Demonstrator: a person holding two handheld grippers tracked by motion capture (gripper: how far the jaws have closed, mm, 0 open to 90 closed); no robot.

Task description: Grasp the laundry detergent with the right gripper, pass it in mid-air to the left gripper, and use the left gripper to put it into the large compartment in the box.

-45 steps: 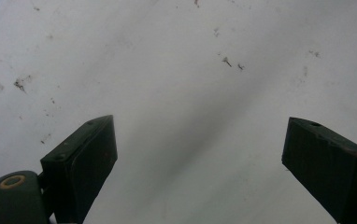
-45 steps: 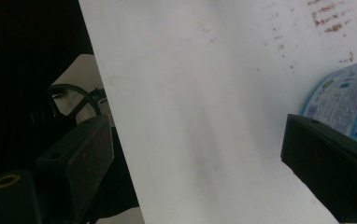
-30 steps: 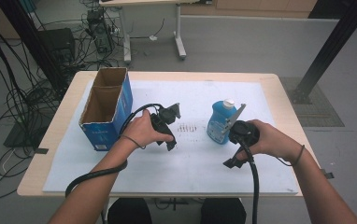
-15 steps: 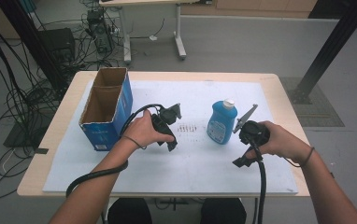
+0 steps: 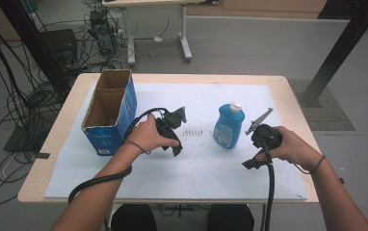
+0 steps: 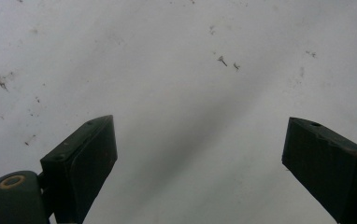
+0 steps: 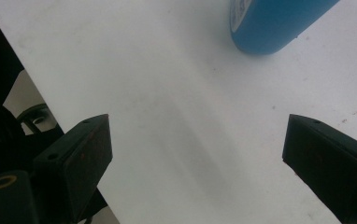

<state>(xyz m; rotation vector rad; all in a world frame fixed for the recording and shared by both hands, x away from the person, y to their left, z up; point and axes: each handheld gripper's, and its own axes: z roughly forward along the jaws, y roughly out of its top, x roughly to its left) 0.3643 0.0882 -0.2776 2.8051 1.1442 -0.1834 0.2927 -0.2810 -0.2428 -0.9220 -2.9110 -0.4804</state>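
A blue bottle (image 5: 230, 127) with a white cap stands upright on the white sheet (image 5: 206, 173), right of centre. My right gripper (image 5: 252, 161) is just right of the bottle and apart from it, pointing down at the sheet near the front. Its jaws are open with nothing between them. In the right gripper view (image 7: 197, 126) the bottle's blue base (image 7: 279, 23) lies ahead at the upper right. My left gripper (image 5: 175, 147) hangs over the middle of the sheet. In the left gripper view (image 6: 200, 128) its jaws stand wide open over bare sheet.
An open cardboard box (image 5: 109, 111) with blue sides stands at the sheet's left. Dark specks (image 5: 194, 131) mark the sheet between left gripper and bottle. The table's front edge (image 7: 36, 98) is close to my right gripper. Cables and a black post surround the table.
My right gripper has drawn away from the bottle, to the right and slightly down. The left gripper, the bottle and the box have stayed put.
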